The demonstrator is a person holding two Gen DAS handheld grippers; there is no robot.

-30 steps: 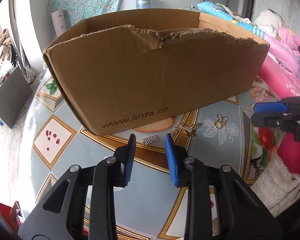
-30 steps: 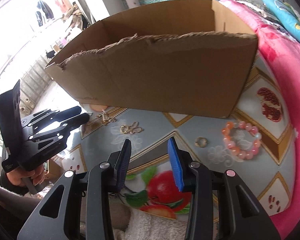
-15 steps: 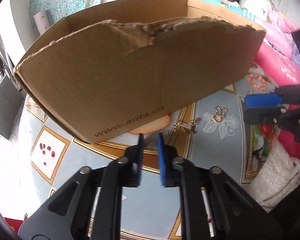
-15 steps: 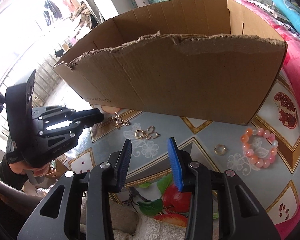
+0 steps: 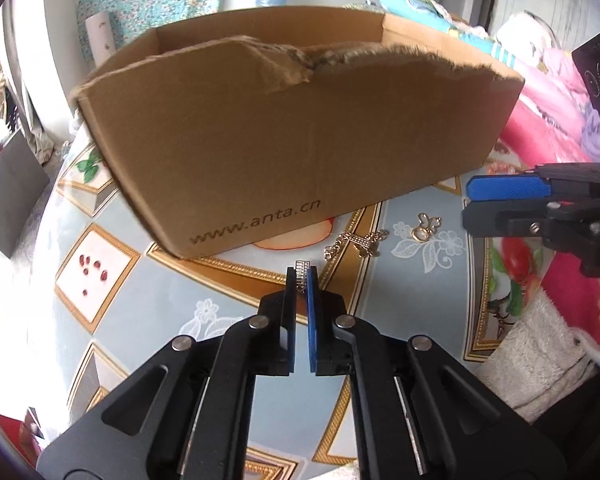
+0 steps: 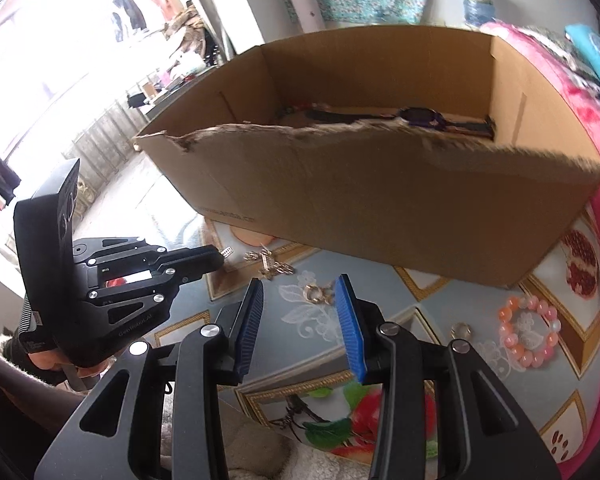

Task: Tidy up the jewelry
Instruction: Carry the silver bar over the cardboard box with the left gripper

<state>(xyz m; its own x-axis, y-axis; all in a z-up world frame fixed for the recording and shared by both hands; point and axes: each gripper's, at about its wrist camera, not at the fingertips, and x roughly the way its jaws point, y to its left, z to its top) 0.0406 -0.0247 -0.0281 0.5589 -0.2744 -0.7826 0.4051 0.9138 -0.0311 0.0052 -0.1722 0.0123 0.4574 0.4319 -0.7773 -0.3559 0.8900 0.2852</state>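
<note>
Jewelry lies on the patterned table in front of a cardboard box, and one piece is already in the tool. The left gripper is closed on a small silver clasp, which stands upright between the blue pads at the very tips, with its ribbed top sticking out above them. This gripper has just been closing on it. In the right wrist view the same clasp shows at the tip of the left gripper, just beside a gold chain.

The gold chain lies on the table a little beyond the left gripper, near the bottom edge of the box. A gold earring lies to the right of it.

The right gripper is partly open and holds nothing. The gold earring shows on the table between its fingers, further away. A gold ring and a pink bead bracelet lie to its right, near each other.

The box has a torn front wall and the print "www.anta.cn". Inside it, against the back wall, I see a dark watch with a purple face; other small dark things beside it are too unclear to name.
</note>
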